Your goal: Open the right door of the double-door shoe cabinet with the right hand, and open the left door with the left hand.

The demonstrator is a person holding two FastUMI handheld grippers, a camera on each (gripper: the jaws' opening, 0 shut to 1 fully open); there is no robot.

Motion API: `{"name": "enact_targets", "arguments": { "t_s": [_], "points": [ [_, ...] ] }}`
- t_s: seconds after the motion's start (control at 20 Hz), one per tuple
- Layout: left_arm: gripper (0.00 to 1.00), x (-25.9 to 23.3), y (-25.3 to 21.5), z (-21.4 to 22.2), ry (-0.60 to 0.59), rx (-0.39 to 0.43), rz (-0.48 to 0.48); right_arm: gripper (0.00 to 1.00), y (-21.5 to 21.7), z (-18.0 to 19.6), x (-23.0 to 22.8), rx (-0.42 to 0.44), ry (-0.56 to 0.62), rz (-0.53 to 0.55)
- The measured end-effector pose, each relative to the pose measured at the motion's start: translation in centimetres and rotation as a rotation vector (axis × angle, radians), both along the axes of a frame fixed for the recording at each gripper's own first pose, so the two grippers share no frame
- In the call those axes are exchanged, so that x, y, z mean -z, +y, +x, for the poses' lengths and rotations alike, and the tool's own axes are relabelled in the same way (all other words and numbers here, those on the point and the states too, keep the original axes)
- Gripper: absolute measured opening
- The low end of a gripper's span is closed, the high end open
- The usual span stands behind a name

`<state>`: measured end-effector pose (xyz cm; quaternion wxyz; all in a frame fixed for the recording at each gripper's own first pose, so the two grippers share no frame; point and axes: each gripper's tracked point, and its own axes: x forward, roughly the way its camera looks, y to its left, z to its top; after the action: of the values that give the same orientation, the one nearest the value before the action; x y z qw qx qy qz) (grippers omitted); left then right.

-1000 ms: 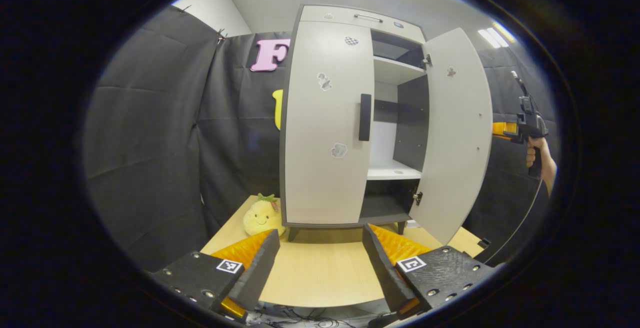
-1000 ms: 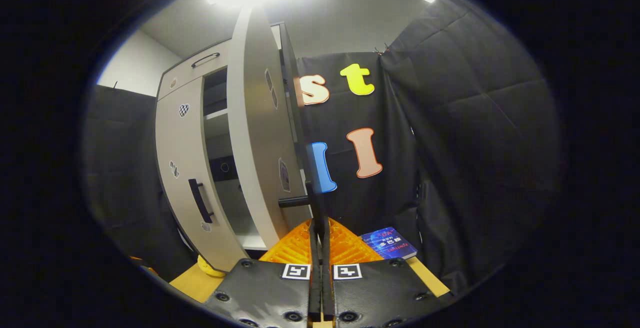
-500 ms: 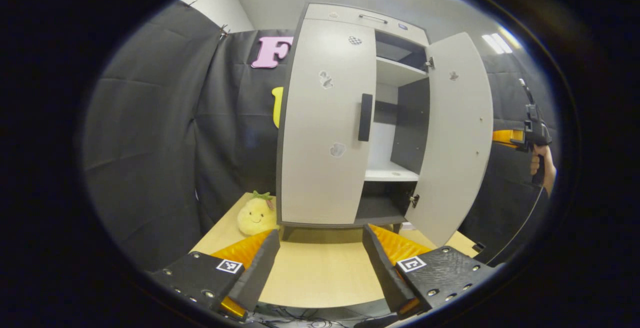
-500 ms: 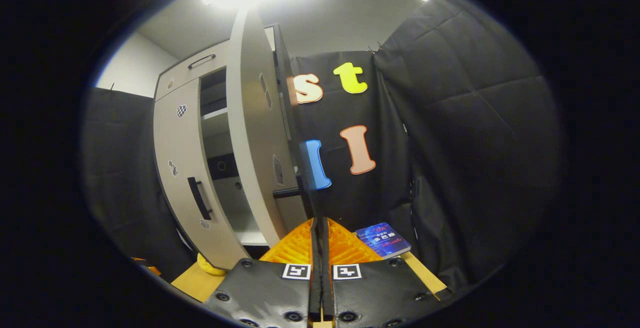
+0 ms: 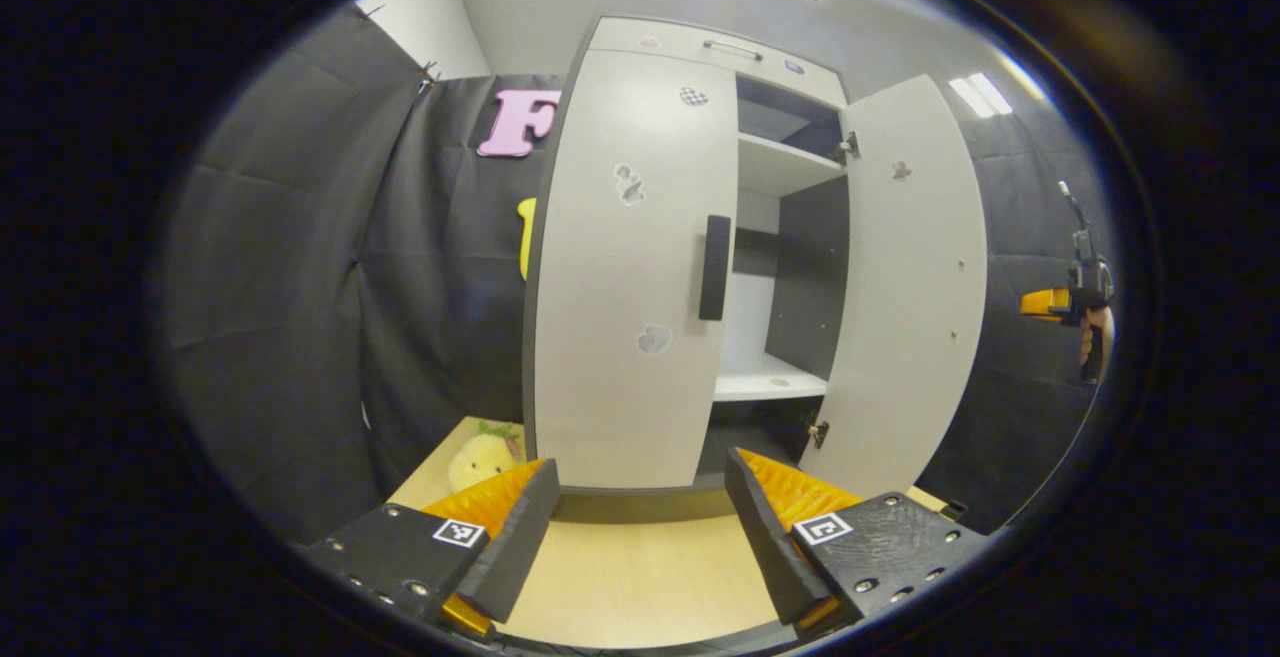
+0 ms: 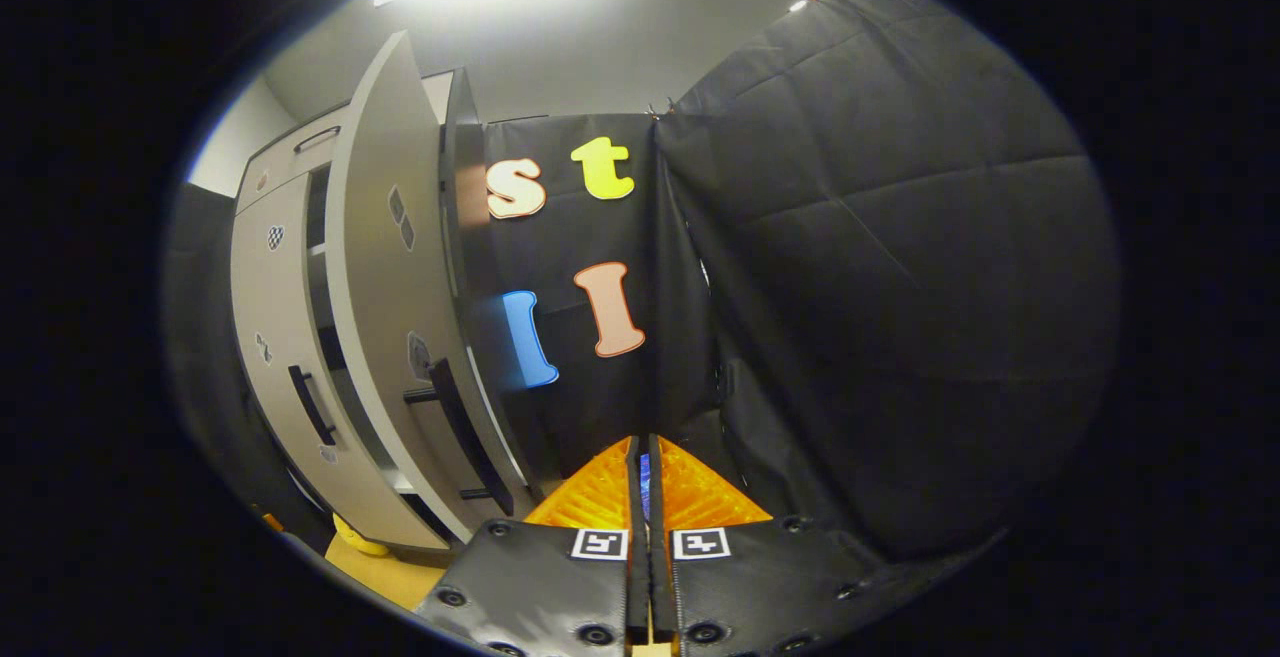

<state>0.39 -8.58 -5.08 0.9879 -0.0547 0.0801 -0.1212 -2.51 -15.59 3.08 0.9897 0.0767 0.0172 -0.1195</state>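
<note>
so, two cabinet doors: right door (image 5: 915, 287) ajar, left door (image 5: 630, 277) closed; left gripper (image 5: 640, 527) apart, right gripper (image 6: 640, 497) together

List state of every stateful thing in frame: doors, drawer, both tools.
Pale grey right cabinet door: swung wide open, shelves exposed.
Pale grey left cabinet door with black bar handle: closed, not gripped.
Top drawer with metal pull: closed.
Left tool: open, holding nothing, facing the left door.
Right tool: shut, nothing between its fingers, off the right door's handle.
Yellow plush toy: resting on the wooden table beside the cabinet.
</note>
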Motion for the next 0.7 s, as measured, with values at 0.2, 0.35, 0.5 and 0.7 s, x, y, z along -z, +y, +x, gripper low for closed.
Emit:
{"name": "enact_targets", "arguments": {
  "t_s": [0.2, 0.35, 0.5, 0.7],
  "points": [
    [0.96, -1.4, -0.9, 2.1, -0.047, 0.041, 0.01, 0.52, -1.5, 0.2, 0.7, 0.063, 0.031, 0.026],
    [0.96, -2.4, -2.0, 3.8, -0.078, 0.064, -0.001, 0.91, -4.1, 0.6, 1.4, 0.149, 0.062, -0.027],
    [0.95, -3.3, -3.3, 5.3, -0.104, 0.087, -0.013, 0.98, -5.1, 1.9, 0.5, 0.176, 0.037, -0.06],
    [0.96, -4.5, -4.4, 7.8, -0.14, 0.083, 0.014, 0.98, -6.1, 4.7, -0.5, 0.181, -0.001, -0.109]
  ]
}}
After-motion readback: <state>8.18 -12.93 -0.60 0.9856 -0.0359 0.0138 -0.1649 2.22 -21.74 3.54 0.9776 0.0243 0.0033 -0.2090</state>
